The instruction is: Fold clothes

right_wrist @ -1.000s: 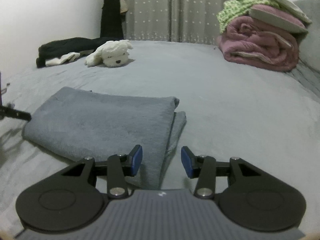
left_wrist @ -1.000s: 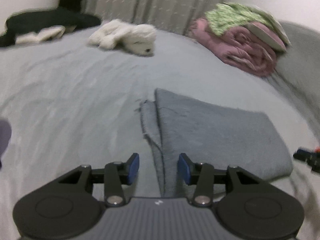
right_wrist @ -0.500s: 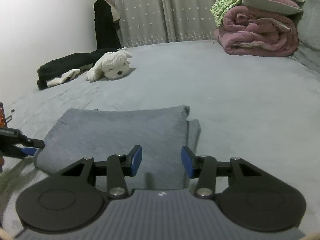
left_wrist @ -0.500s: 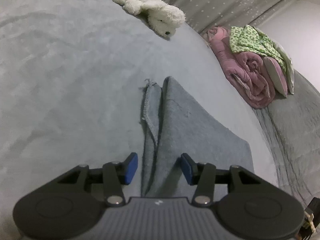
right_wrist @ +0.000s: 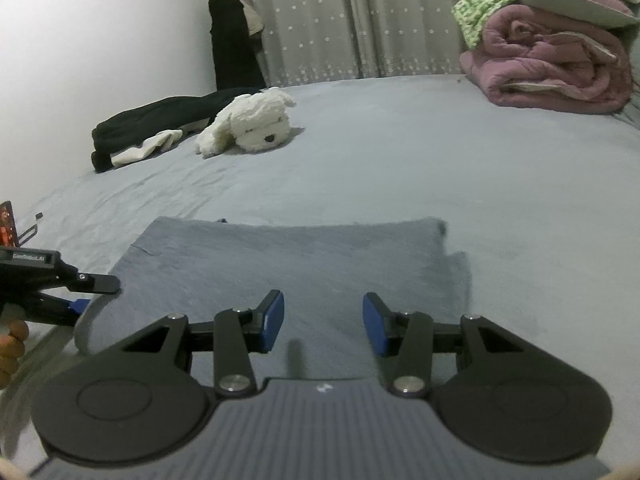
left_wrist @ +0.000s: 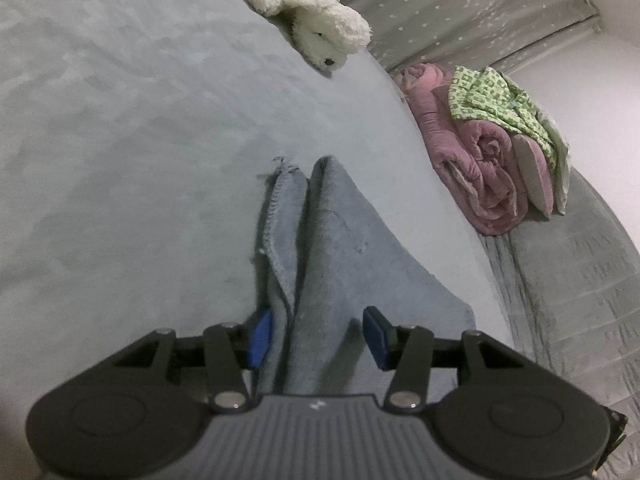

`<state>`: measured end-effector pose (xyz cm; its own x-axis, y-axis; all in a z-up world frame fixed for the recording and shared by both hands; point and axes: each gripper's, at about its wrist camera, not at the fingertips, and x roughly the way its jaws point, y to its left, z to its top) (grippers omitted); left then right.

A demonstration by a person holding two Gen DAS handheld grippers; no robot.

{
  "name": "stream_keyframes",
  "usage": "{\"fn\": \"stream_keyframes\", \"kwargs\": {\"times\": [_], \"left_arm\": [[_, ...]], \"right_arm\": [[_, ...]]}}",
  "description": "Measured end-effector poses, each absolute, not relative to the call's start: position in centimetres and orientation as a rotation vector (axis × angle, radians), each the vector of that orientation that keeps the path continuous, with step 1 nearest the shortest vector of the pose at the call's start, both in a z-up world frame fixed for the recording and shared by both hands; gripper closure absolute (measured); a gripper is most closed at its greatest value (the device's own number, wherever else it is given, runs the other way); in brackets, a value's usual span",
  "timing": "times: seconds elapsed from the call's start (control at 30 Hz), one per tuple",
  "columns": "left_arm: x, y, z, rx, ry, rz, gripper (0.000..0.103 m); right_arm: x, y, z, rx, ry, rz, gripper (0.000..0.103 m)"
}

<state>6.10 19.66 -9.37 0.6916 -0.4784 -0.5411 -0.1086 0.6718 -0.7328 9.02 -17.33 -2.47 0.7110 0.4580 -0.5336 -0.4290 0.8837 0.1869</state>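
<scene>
A folded blue-grey cloth (left_wrist: pixel 344 256) lies flat on the grey bed. In the left wrist view its stitched left edge runs between my fingers. My left gripper (left_wrist: pixel 318 340) is open, its jaws straddling that edge at the near end. In the right wrist view the same cloth (right_wrist: pixel 288 264) spreads ahead, with a lower layer sticking out on its right side. My right gripper (right_wrist: pixel 323 324) is open just above the cloth's near edge, nothing between its pads. The left gripper (right_wrist: pixel 86 292) shows at the cloth's left corner, held by a hand.
A white plush dog (right_wrist: pixel 252 126) lies further up the bed (right_wrist: pixel 460 168), beside a black garment (right_wrist: pixel 160 116). A rolled pink quilt (right_wrist: pixel 556 76) with a green patterned cloth (left_wrist: pixel 496 100) on top sits at the far right. A grey curtain (right_wrist: pixel 340 20) hangs behind.
My left gripper has tilted and come down over the cloth's left edge, which now sits between its jaws. My right gripper has shifted left over the cloth's near edge.
</scene>
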Motion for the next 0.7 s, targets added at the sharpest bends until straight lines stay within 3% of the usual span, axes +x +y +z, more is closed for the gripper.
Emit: {"fn": "stream_keyframes", "kwargs": {"times": [0.17,0.23,0.33,0.7], "left_arm": [[6.7,19.4,-9.6,-0.846,0.791,-0.24,0.055],[6.9,19.3,-9.7,-0.854,0.788,-0.243,0.069],[7.1,19.3,-9.7,-0.854,0.79,-0.24,0.078],[6.5,18.5,-6.4,-0.873,0.742,-0.295,0.083]], "right_arm": [[9.8,-15.2,-2.6,0.036,0.602,0.532,0.055],[10.0,-14.3,-2.7,0.031,0.603,0.552,0.055],[10.2,-13.4,-2.7,0.035,0.608,0.58,0.055],[10.5,-9.8,-4.2,-0.121,0.742,0.596,0.06]]}}
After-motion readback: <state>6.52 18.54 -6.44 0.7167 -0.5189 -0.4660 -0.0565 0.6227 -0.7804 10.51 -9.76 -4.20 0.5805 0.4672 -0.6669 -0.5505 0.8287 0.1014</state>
